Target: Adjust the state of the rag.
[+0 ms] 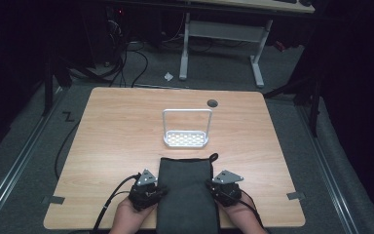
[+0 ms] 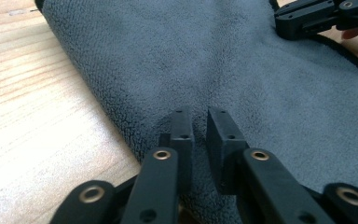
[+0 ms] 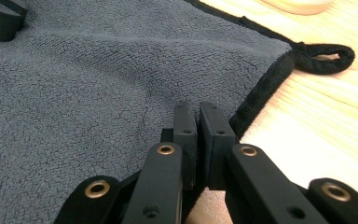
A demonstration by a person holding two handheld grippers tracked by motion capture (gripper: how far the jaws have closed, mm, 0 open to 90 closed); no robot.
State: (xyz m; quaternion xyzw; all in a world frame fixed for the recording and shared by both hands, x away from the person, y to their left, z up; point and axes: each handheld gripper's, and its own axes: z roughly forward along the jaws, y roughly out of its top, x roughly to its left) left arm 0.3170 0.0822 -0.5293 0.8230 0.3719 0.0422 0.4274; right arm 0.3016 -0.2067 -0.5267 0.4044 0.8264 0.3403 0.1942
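A dark grey towel (image 1: 185,195) lies folded lengthwise at the table's near edge and hangs over the front. Its hanging loop (image 1: 214,157) sticks out at the far right corner. My left gripper (image 1: 159,190) sits at the towel's left edge, its jaws nearly together with a pinch of the towel (image 2: 191,60) between them. My right gripper (image 1: 210,186) sits at the right edge. Its jaws are closed on the towel (image 3: 74,93) just inside the black hem, with the loop (image 3: 326,56) lying ahead of them. A hand holds each gripper.
A white wire stand (image 1: 186,139) with a perforated base stands mid-table beyond the towel. A round cable hole (image 1: 212,103) is near the far edge. The wooden table (image 1: 117,126) has tape tabs (image 1: 53,199) at its front corners. A white desk frame (image 1: 221,34) stands behind.
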